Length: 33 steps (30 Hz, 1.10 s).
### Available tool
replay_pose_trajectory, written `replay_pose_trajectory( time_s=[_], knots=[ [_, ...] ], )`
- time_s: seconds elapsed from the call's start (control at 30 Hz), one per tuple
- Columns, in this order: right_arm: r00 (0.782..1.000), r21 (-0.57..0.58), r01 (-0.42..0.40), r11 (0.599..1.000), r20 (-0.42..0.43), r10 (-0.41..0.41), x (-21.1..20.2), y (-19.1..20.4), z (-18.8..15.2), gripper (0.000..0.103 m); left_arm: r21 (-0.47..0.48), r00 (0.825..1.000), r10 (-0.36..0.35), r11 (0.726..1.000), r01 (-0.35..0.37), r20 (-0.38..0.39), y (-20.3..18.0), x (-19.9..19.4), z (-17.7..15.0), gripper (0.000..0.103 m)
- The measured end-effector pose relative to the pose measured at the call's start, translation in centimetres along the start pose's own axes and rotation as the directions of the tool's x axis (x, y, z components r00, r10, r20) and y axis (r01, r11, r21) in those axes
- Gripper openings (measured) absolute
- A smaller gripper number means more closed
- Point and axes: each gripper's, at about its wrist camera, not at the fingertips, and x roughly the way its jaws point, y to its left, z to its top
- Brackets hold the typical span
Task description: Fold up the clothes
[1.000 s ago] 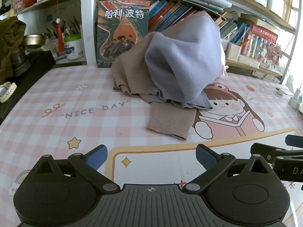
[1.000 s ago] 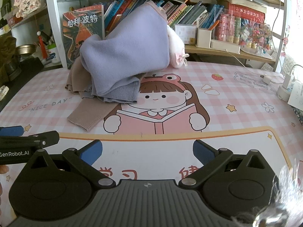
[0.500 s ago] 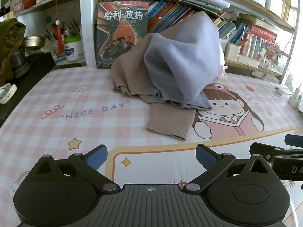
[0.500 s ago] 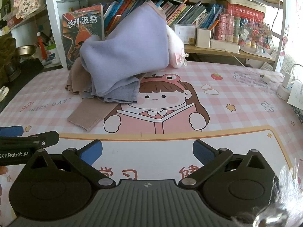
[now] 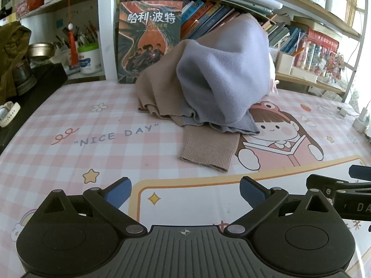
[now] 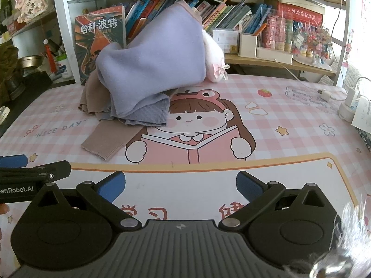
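A lavender fleece garment [image 5: 222, 74] lies heaped on a tan knit sweater [image 5: 160, 92] at the back of the desk, leaning on the books. A tan ribbed sleeve [image 5: 208, 148] sticks out toward me. The same heap [image 6: 150, 69] and the sleeve [image 6: 106, 141] show in the right wrist view. My left gripper [image 5: 184, 191] is open and empty, low over the desk mat, well short of the sleeve. My right gripper [image 6: 180, 185] is open and empty, beside the left one, to the right of the heap.
A pink checked desk mat [image 5: 69, 139] with a cartoon girl [image 6: 192, 125] covers the desk. Behind stand a bookshelf [image 6: 231, 18], an upright book [image 5: 148, 46] and a pen cup [image 5: 89, 56]. A white charger and cables [image 6: 345, 106] lie at the right edge.
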Motion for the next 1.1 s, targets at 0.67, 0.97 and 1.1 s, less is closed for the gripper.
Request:
replay_pose_trajectory(
  time_s=[0.67, 0.97, 1.1],
  knots=[
    [1.0, -0.003, -0.002, 1.0, -0.005, 0.002, -0.01, 0.1, -0.06, 0.103, 0.002, 1.0, -0.007, 1.0, 0.007, 0.0, 0.01, -0.17, -0.05, 0.101],
    [1.0, -0.005, -0.005, 1.0, -0.008, 0.005, -0.04, 0.15, -0.04, 0.103, -0.001, 1.0, -0.01, 1.0, 0.01, 0.001, 0.09, -0.24, -0.06, 0.101],
    [1.0, -0.004, -0.004, 1.0, -0.01, 0.004, 0.03, 0.18, -0.04, 0.103, -0.002, 1.0, -0.013, 1.0, 0.013, 0.0, 0.11, -0.19, -0.07, 0.101]
  ],
)
